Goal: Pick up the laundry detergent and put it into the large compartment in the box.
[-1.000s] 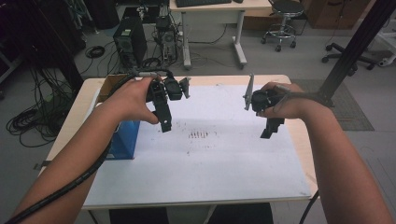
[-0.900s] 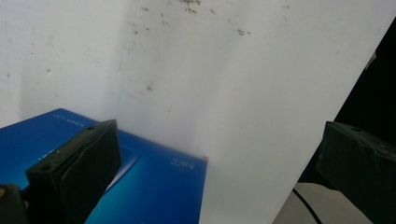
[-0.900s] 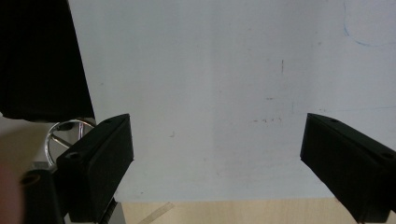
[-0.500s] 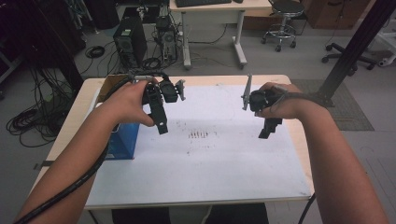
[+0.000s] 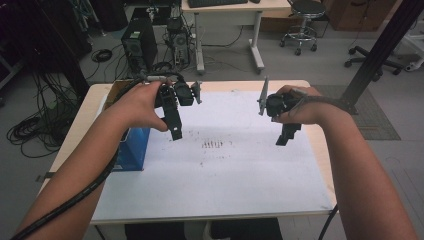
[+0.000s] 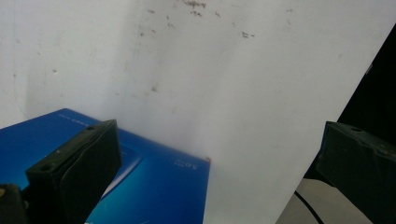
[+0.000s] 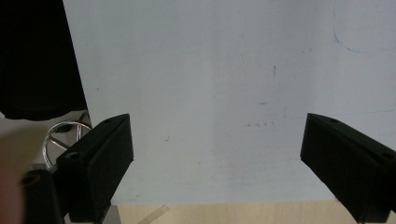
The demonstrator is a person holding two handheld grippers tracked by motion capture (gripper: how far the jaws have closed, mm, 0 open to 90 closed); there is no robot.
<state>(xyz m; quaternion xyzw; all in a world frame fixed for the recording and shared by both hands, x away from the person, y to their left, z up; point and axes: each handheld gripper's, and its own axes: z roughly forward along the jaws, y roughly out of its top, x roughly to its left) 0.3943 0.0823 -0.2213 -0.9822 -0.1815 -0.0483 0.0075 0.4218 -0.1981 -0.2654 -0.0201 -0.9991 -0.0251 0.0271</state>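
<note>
1. Blue box [image 5: 131, 150] sits at the left edge of my counter [image 5: 310, 200], lying partly on the white sheet [image 5: 225, 175] that covers most of the top.
2. My left tool [image 5: 175, 131] hangs above the sheet just right of that box, jaws pointing down and toward me, spread wide with nothing between them.
3. Left gripper view: the blue box [image 6: 154, 186] lies low in the picture, its corner over the white sheet [image 6: 210, 84], one jaw in front of it.
4. My right tool [image 5: 286, 137] hovers over the right side of the sheet, well apart from the box, jaws tipped downward.
5. Right gripper view: both jaws stand far apart and bare, the white sheet [image 7: 210, 93] between them and the counter's wooden edge [image 7: 233, 213] along the bottom.
6. A patch of small dark marks [image 5: 214, 145] sits on the sheet between my two tools.
</note>
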